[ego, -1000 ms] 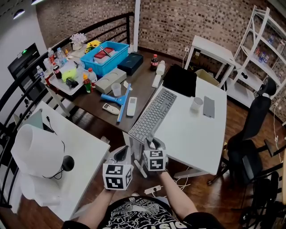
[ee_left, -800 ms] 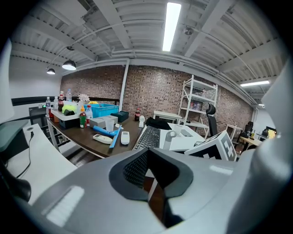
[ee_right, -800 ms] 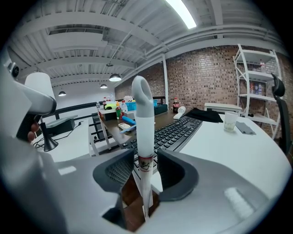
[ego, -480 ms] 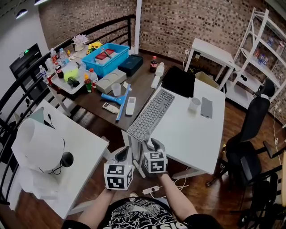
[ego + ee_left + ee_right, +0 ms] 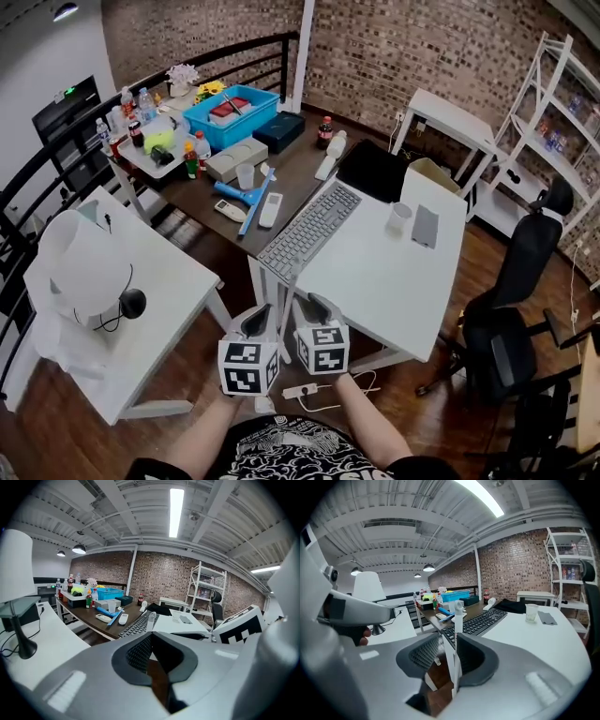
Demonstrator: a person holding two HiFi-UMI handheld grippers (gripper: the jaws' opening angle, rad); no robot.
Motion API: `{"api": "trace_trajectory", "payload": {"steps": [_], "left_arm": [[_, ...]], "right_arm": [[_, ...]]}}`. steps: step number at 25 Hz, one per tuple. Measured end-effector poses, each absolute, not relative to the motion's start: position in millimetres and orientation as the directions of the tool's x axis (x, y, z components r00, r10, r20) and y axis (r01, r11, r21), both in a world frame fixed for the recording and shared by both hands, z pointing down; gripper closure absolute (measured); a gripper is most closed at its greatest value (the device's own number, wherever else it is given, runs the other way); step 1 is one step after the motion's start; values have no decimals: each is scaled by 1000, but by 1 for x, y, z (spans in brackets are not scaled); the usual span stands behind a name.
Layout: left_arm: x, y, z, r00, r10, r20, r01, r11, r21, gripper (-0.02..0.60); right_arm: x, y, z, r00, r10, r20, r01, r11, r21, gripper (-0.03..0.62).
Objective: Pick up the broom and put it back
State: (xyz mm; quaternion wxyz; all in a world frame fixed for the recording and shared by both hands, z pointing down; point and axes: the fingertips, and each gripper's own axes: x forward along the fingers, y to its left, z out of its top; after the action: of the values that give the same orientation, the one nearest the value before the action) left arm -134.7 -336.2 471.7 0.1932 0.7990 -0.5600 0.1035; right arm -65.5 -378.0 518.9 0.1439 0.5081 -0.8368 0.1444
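The broom shows as a thin white handle (image 5: 458, 613) with a loop at its top, standing upright by the white desk's near corner. My right gripper (image 5: 447, 635) has the handle between its jaws. They are closing; the handle lies against the right pad and the left pad stands apart from it. In the head view that gripper (image 5: 309, 306) sits low in the middle. My left gripper (image 5: 259, 321) is beside it on the left, shut with nothing in it (image 5: 151, 634); the handle's top (image 5: 150, 619) shows just beyond its tips. The broom's head is hidden.
A white desk (image 5: 375, 272) ahead carries a keyboard (image 5: 309, 234) and a cup (image 5: 400, 215). Behind it, a brown table (image 5: 291, 164) holds a blue crate (image 5: 232, 114), bottles and a blue brush (image 5: 246, 195). A lamp (image 5: 80, 272) stands left; an office chair (image 5: 511, 309) right. A power strip (image 5: 300, 389) lies on the floor.
The view has drawn back from the tables, which now sit farther up the picture. Both grippers came back with it, still side by side.
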Motion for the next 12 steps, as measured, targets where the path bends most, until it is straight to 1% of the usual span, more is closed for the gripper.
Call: {"api": "trace_trajectory", "payload": {"steps": [6, 9, 12], "left_arm": [[-109, -306, 470, 331, -866, 376, -941, -271, 204, 577], [-95, -292, 467, 326, -870, 369, -942, -267, 204, 577], [-81, -276, 466, 327, -871, 368, -942, -269, 201, 577]], "right_arm": [[-43, -342, 497, -475, -805, 354, -875, 475, -95, 501], [-31, -325, 487, -485, -808, 335, -870, 486, -87, 537], [-21, -307, 481, -495, -807, 323, -864, 495, -86, 561]]}}
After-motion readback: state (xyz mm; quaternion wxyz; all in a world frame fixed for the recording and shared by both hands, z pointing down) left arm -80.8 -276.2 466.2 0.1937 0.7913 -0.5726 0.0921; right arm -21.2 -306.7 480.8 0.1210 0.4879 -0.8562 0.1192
